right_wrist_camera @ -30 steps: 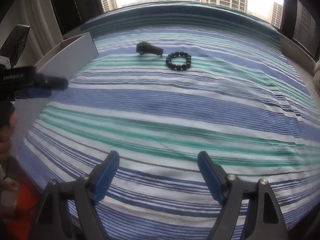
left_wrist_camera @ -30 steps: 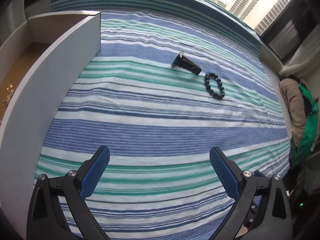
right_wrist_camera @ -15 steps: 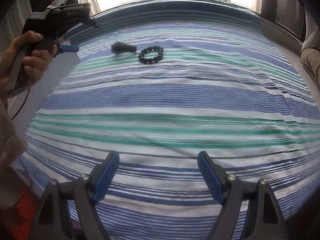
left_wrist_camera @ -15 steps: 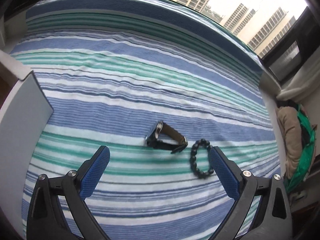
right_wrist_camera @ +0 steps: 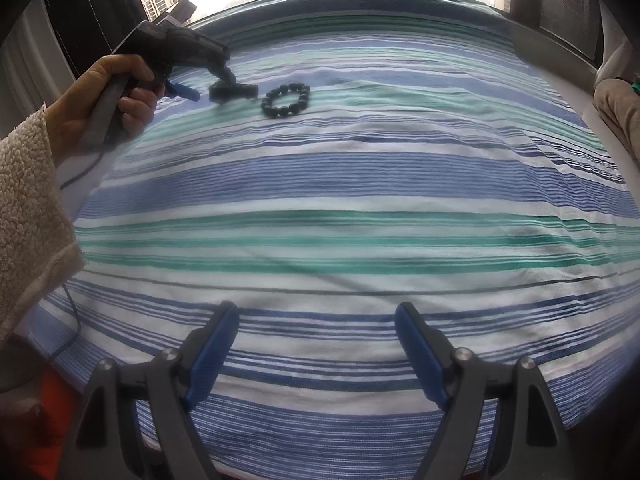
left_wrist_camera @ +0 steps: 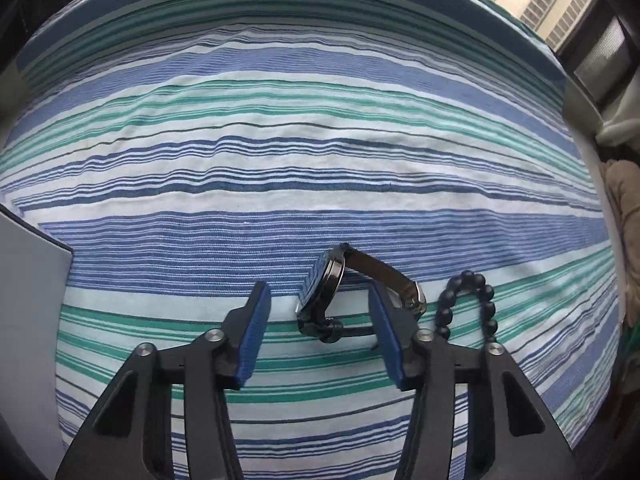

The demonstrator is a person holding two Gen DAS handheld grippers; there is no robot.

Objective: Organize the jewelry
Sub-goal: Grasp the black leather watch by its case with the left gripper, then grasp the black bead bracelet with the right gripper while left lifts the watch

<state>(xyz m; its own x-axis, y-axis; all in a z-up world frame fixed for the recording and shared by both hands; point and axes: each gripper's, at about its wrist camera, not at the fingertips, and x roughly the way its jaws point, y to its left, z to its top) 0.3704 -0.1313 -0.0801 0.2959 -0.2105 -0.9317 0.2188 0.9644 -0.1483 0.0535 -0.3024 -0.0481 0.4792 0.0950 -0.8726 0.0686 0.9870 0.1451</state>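
Observation:
A black wristwatch [left_wrist_camera: 324, 296] with a dark strap lies on its side on the striped bedspread [left_wrist_camera: 304, 168]. My left gripper [left_wrist_camera: 320, 304] is open, partly narrowed, with the watch case between its blue pads, not touching. A black bead bracelet [left_wrist_camera: 468, 304] lies just right of the right finger. In the right wrist view the left gripper [right_wrist_camera: 212, 80] sits over the watch [right_wrist_camera: 234, 91], with the bracelet [right_wrist_camera: 286, 100] beside it. My right gripper [right_wrist_camera: 316, 336] is open and empty over the near part of the bed.
A white box wall [left_wrist_camera: 28, 264] stands at the left edge of the bed. The window ledge and beige fabric [left_wrist_camera: 624, 216] lie to the right. A hand in a fleece sleeve [right_wrist_camera: 36, 184] holds the left gripper.
My left gripper moved forward and down to the watch and its jaws narrowed around it. My right gripper stayed almost still.

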